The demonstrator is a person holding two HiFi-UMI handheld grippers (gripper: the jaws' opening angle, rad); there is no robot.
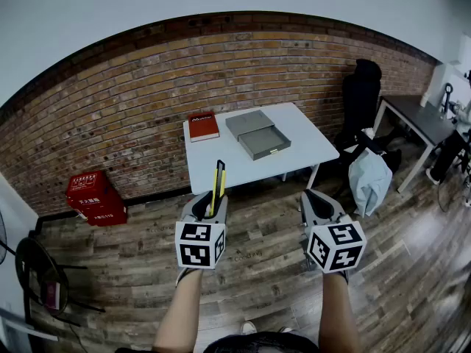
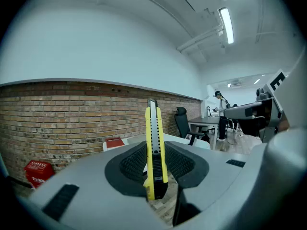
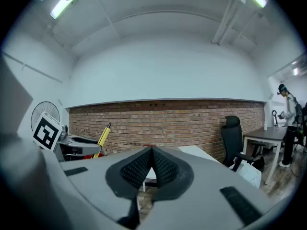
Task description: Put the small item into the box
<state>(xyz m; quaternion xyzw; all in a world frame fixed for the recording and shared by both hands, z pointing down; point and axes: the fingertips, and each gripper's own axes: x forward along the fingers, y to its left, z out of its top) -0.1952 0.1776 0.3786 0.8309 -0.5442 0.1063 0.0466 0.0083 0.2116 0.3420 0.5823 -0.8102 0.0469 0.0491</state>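
Observation:
A yellow utility knife point(image 1: 218, 186) stands upright between the jaws of my left gripper point(image 1: 210, 203), which is shut on it; the left gripper view shows the utility knife point(image 2: 155, 150) clamped between the black pads. My right gripper point(image 1: 315, 201) is shut with nothing in it, its pads point(image 3: 144, 169) pressed together. Both grippers hang over the wooden floor, short of the white table point(image 1: 309, 140). On that table lies a grey box point(image 1: 258, 133) with its drawer pulled out. The knife point(image 3: 103, 137) also shows at the left of the right gripper view.
A red book point(image 1: 203, 126) lies on the table's left part. A red crate point(image 1: 95, 197) stands by the brick wall. A black office chair point(image 1: 360, 98), a second desk point(image 1: 416, 120) and a light bag point(image 1: 369, 180) are on the right. A person point(image 2: 221, 114) stands far off.

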